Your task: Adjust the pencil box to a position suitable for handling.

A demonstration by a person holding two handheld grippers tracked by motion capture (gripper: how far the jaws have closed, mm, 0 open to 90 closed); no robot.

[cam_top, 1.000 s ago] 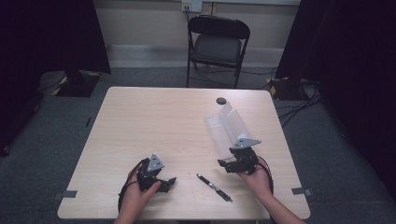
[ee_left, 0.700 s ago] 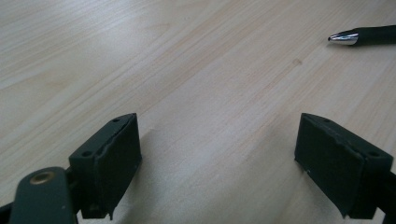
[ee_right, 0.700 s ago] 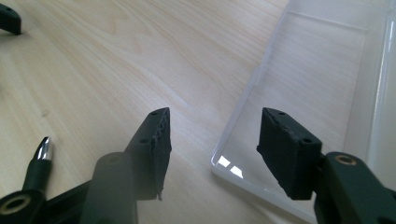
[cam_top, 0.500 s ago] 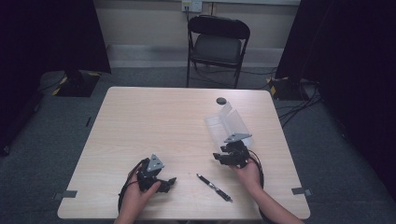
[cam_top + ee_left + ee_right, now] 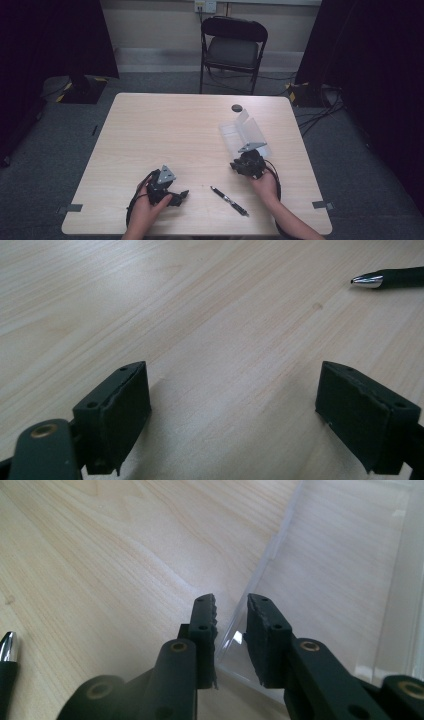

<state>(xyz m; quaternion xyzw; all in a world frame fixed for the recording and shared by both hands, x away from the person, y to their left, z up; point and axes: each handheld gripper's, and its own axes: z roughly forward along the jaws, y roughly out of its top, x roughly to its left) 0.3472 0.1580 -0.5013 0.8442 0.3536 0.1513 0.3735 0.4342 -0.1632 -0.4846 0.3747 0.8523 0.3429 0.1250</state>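
A clear plastic case [image 5: 245, 132] lies open on the right half of the wooden table [image 5: 165, 125]. My right gripper [image 5: 242, 157] is at its near left corner. In the right gripper view the case's thin wall [image 5: 260, 575] runs between the jaws of that gripper [image 5: 232, 602]; they have just been closing and stand narrow, with a small gap still showing beside the plastic. A black pen [image 5: 229, 200] with a silver tip lies near the front edge between the hands. My left gripper [image 5: 181, 196] rests low on the table, its jaws [image 5: 232, 385] wide open and empty, the pen tip [image 5: 387, 277] ahead of it.
A small black disc [image 5: 236, 107] sits on the table beyond the case. A folding chair [image 5: 234, 45] stands behind the far edge. Cables lie on the floor at the right. The pen's end [image 5: 6, 665] is at the lower left of the right gripper view.
My right gripper has moved left and a little forward to the case's near corner, and its jaws have narrowed around the case wall. The left gripper has stayed put.
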